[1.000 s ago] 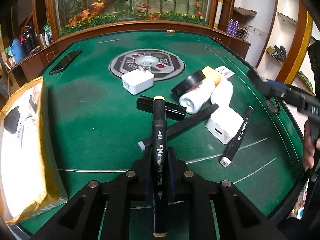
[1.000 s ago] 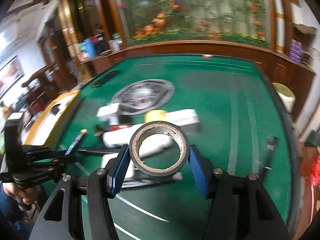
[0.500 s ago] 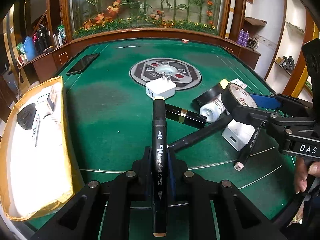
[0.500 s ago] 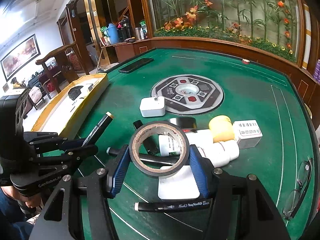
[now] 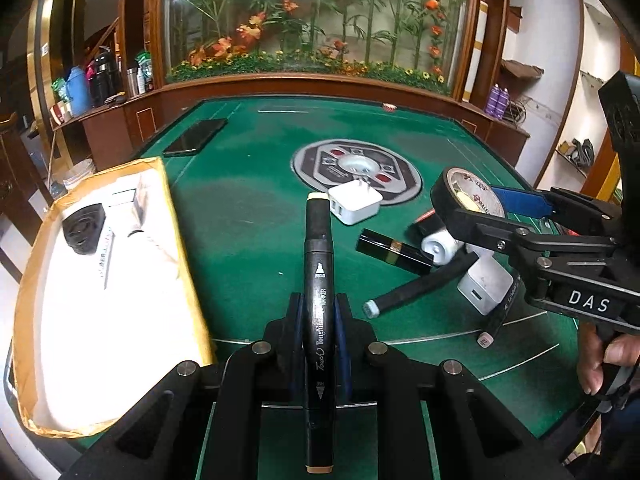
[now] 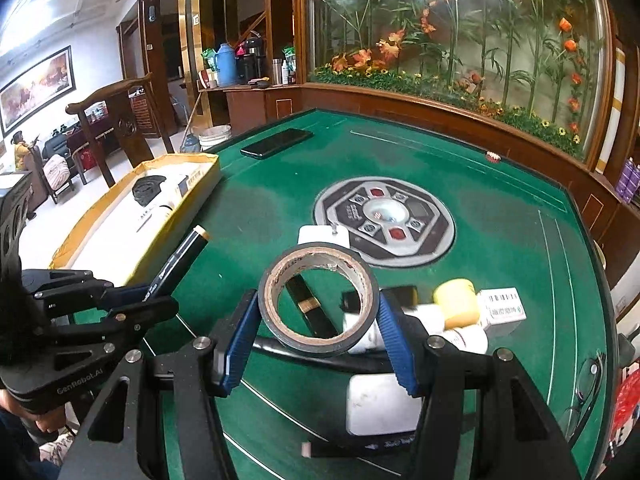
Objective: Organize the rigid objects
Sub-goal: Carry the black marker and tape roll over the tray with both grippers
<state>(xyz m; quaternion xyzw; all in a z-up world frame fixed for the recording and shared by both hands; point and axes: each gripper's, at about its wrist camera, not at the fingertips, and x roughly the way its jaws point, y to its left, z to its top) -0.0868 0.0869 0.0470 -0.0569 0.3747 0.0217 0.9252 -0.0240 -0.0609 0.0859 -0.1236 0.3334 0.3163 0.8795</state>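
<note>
Between the left tongs (image 5: 320, 320) a black marker (image 5: 319, 280) is clamped along its length, and the right tongs (image 6: 316, 332) grip a roll of black tape (image 6: 318, 300) by its sides; both grips are the same as a second ago. Since then both have travelled toward the yellow-edged box (image 5: 184, 248), which now fills more of the left wrist view, and the right tongs with the roll now stand over the pile. Below them the green tabletop (image 5: 248, 216) carries a white charger (image 5: 354, 202), a black bar with a gold band (image 5: 394, 250), a grey-tipped marker (image 5: 420, 286), white tubes (image 6: 464, 338) and a small carton (image 6: 502, 306). Further off lie a grey round plate (image 6: 420, 220) and a dark phone (image 6: 276, 143). Behind the tabletop stands a glass case with flowers (image 6: 460, 40).
</note>
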